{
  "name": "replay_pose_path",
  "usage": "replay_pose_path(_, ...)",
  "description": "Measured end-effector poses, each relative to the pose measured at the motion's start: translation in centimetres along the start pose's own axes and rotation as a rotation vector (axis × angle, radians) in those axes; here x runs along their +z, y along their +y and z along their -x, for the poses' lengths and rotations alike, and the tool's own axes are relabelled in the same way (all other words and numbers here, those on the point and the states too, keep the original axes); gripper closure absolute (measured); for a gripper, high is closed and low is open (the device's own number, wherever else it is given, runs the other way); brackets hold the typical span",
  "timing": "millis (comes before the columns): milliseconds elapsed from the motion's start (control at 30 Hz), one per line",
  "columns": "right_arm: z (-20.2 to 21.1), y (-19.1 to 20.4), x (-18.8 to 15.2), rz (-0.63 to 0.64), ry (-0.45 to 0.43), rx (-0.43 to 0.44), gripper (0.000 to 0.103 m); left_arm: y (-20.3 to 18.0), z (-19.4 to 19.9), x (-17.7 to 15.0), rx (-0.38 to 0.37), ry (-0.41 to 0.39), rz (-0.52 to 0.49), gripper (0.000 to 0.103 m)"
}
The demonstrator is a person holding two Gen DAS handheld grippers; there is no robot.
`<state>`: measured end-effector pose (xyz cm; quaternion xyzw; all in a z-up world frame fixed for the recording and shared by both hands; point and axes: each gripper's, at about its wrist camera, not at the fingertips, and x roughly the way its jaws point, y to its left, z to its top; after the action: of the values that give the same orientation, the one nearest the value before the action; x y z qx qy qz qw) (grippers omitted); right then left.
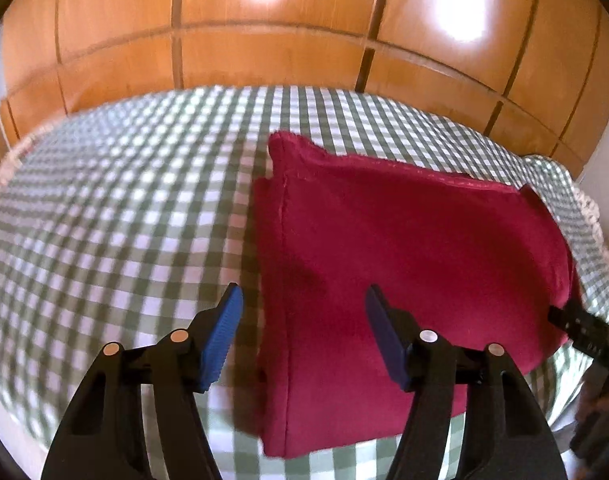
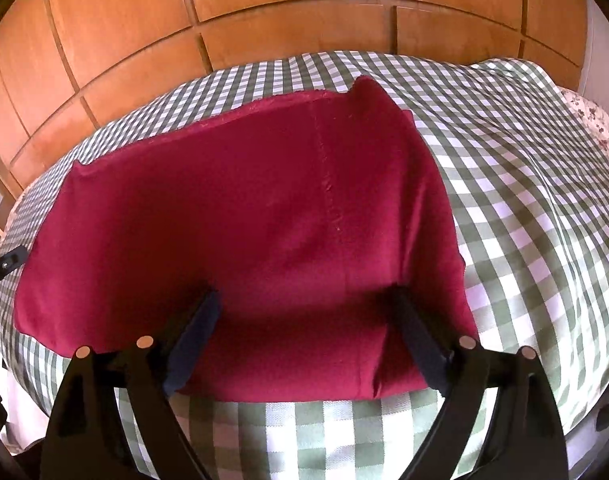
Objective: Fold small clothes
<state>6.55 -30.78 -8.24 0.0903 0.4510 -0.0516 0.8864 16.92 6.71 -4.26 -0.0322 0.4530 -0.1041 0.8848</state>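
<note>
A dark red garment [image 1: 404, 248] [image 2: 244, 220] lies folded flat on a green-and-white checked bedspread [image 1: 104, 220] [image 2: 524, 220]. My left gripper [image 1: 304, 300] hovers open over the garment's left edge, its left blue pad [image 1: 224, 336] above the checks and its right pad above the red cloth. Nothing is pinched between them. My right gripper [image 2: 306, 296] stands wide open over the near part of the garment, both dark pads [image 2: 196, 340] above red cloth. Each gripper's tip shows at the edge of the other's view: the right one [image 1: 576, 324], the left one [image 2: 6, 260].
Orange-brown wooden wardrobe doors [image 1: 264, 40] [image 2: 264, 20] rise just behind the bed. A floral pillow [image 2: 592, 120] lies at the far right. The bedspread's lace trim [image 1: 592, 216] marks its right edge. A hand [image 1: 600, 408] shows at the lower right.
</note>
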Motion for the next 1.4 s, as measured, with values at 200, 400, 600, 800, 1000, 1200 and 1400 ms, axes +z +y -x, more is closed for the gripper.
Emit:
replay_pose_path(200, 0.0, 0.0, 0.0, 0.0, 0.0, 0.002, 0.014, 1.7, -3.6, 2.1, -0.116, 0.093, 0.12, 0.078)
replay_pose_path(400, -0.1, 0.0, -0.1, -0.006, -0.005, 0.005, 0.013, 1.9, -3.7, 2.9, -0.073, 0.052, 0.1, 0.096)
replay_pose_path(600, 0.1, 0.2, 0.1, 0.021, 0.031, 0.011, 0.013, 1.8, -4.4, 1.8, -0.023, 0.066, 0.149, 0.089)
replay_pose_path(800, 1.7, 0.1, 3.2, 0.012, -0.024, 0.067, 0.015, -1.5, -0.1, 2.2, 0.067, -0.072, 0.028, 0.07)
replay_pose_path(1000, -1.5, -1.5, 7.5, -0.057, -0.01, 0.074, 0.017, -4.7, -0.3, 0.9, 0.065, -0.082, -0.062, 0.045)
replay_pose_path(1200, -4.6, -4.3, 7.9, -0.097, 0.039, 0.061, 0.02, -5.5, -3.4, -0.7, 0.08, 0.014, -0.087, 0.045)
replay_pose_path(1400, -4.4, -3.6, 7.2, -0.046, 0.01, 0.033, 0.018, -5.4, -3.0, -1.1, 0.077, 0.001, -0.071, 0.045)
